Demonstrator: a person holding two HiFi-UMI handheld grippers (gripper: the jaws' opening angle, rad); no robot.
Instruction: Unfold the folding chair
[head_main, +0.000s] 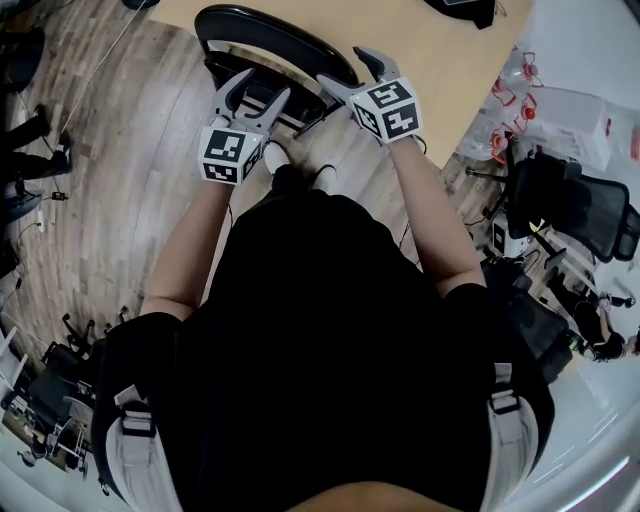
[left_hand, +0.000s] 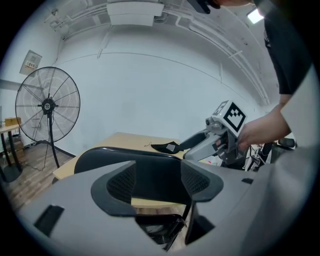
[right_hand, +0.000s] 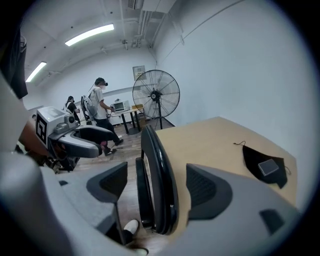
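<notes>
Holding both tools at the folding chair (head_main: 268, 30), I have my left gripper (head_main: 258, 92) and my right gripper (head_main: 348, 72) open, with the pads clear of the frame. The chair stands folded flat against the edge of the wooden table (head_main: 440, 70), just beyond my shoe (head_main: 277, 157). Its curved black top rim sits in the gap between each gripper's spread jaws, edge-on in the right gripper view and broadside in the left gripper view.
</notes>
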